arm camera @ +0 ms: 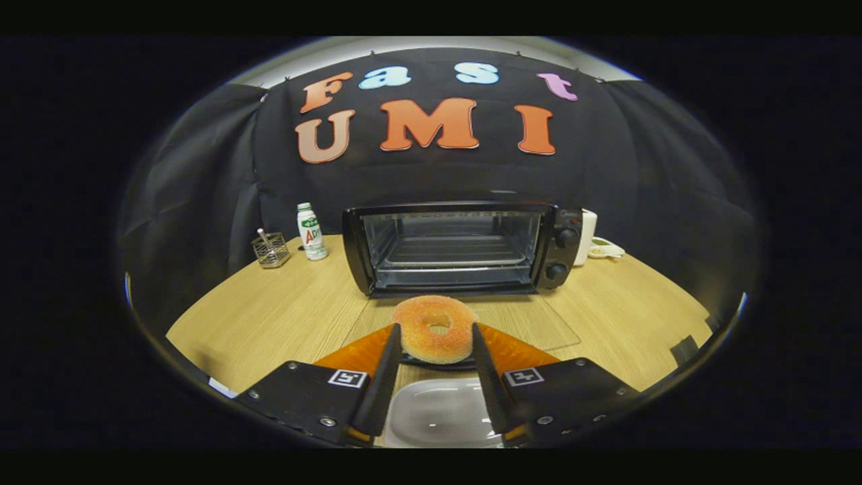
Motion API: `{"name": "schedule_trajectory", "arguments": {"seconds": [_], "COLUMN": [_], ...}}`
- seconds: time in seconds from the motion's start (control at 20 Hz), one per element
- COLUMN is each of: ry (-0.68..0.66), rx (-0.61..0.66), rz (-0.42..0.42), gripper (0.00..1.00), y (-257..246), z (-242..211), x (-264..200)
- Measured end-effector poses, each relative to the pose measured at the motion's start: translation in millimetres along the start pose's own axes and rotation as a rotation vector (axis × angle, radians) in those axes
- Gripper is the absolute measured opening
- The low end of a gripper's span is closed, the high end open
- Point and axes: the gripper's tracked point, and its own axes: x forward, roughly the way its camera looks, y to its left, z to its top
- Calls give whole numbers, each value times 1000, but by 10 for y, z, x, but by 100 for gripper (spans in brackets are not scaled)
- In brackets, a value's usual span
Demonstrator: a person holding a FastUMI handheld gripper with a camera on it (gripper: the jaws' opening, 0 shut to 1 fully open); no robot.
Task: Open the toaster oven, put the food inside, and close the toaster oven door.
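Now the gripper (436, 337) is pinching the sugared doughnut (436, 329) between both fingers, above a white dish (438, 411). Beyond, the toaster oven (465, 248) is standing open on the table (269, 316); a level, centred carry onto its rack is looking wisest.

Wood-grain table (269, 316), matt – glossy toaster oven (458, 246) w/ glass door, sugary rough donut (435, 329).

claw (436, 335) grips donut (435, 329) | toaster oven (458, 248) mouth open ahead | rack bare
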Motion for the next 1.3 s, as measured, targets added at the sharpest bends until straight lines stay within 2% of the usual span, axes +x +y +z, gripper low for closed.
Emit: {"name": "schedule_trajectory", "arguments": {"seconds": [0.35, 0.7, 0.9, 1.15, 1.3], "ry": [-13, -9, -4, 2, -39], "rx": [77, 404, 510, 589, 627], "rz": [29, 134, 143, 105, 91], "gripper": [59, 59, 59, 59, 59], "y": [80, 182, 119, -61, -179], "z": [365, 550, 554, 514, 636], "x": [633, 1058, 1270, 1535, 1631]}}
